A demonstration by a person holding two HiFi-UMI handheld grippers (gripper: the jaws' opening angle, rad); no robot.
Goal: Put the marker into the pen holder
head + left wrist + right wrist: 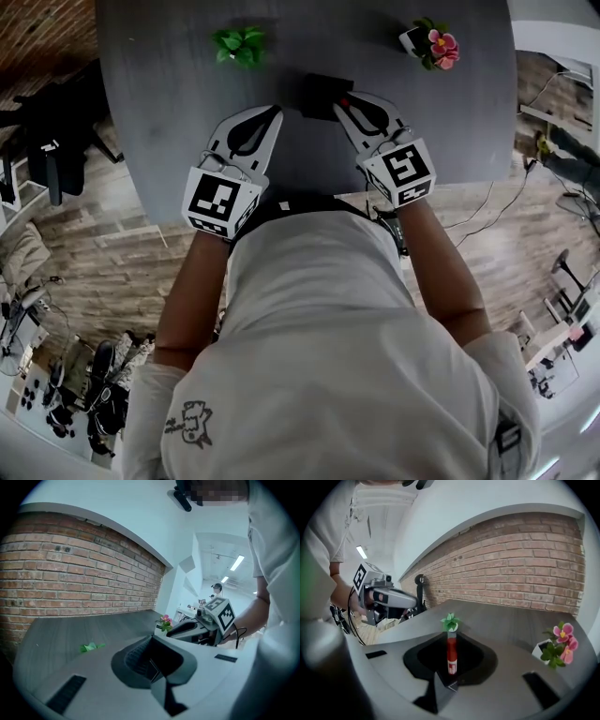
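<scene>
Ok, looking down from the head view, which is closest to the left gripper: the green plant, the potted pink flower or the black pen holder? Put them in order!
From the left gripper:
1. black pen holder, just right of its jaws.
2. green plant, farther up the table, slightly left.
3. potted pink flower, far off at the right.

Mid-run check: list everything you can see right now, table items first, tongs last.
table: 1, grey, under everything
pen holder: 1, black, mid-table, just ahead of the right tongs
marker: 1, red, clamped in the right tongs
green plant: 1, green, table's far left
flower pot: 1, white with pink blooms, table's far right
left tongs: 1, white, tips together, empty
right tongs: 1, white, shut on the marker
</scene>
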